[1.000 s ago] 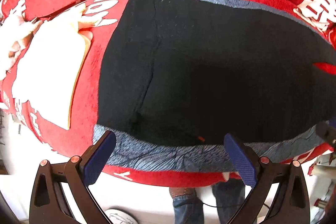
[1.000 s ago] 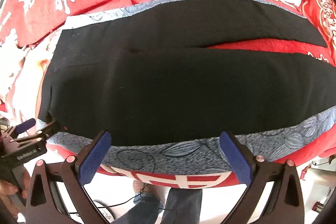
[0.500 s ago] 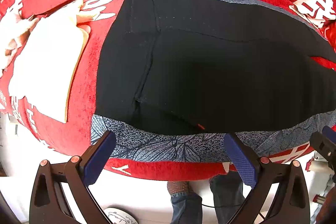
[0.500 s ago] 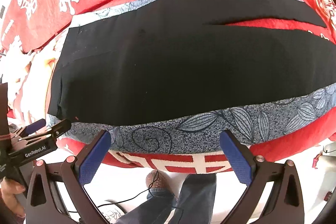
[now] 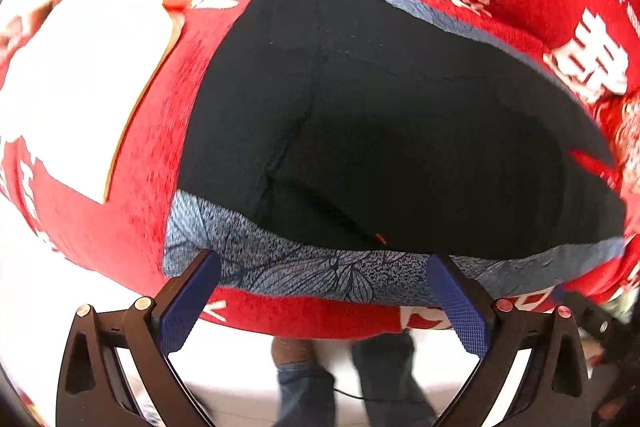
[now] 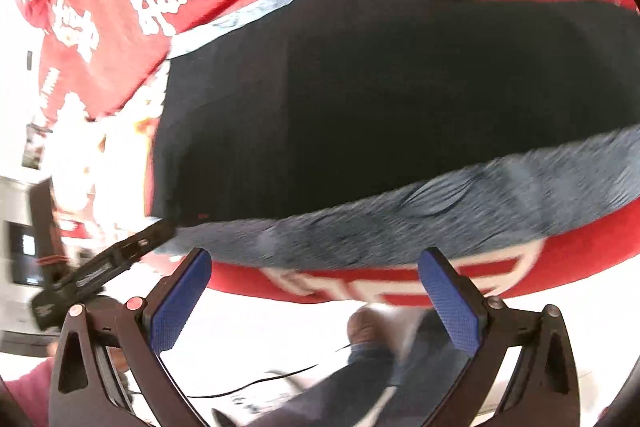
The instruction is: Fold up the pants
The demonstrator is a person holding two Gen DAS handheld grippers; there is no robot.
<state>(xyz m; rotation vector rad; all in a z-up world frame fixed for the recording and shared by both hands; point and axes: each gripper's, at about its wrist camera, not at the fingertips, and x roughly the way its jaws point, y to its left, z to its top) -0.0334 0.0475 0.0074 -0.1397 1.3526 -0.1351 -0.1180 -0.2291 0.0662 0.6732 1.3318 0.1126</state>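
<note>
A red cloth (image 5: 132, 227) with white characters covers the surface, and a white folded cloth (image 5: 80, 87) lies on it at nine o'clock from the pants (image 5: 400, 147). The pants are black with a blue-grey leaf-print band (image 5: 312, 267) along the near edge and a thinner strip along the far edge; they lie spread flat across the middle of the red cloth. A slit of red shows between the two legs at three o'clock in the left wrist view. The left gripper (image 5: 324, 301) hovers at six o'clock just off the printed band, its jaws spread wide and holding nothing. The right gripper (image 6: 316, 293) hangs likewise at the near edge, jaws spread and empty. Below both, jeans-clad legs (image 5: 308, 387) stand on a pale floor. The right wrist view is blurred, so the band's print there is hard to read. No containers appear.
</note>
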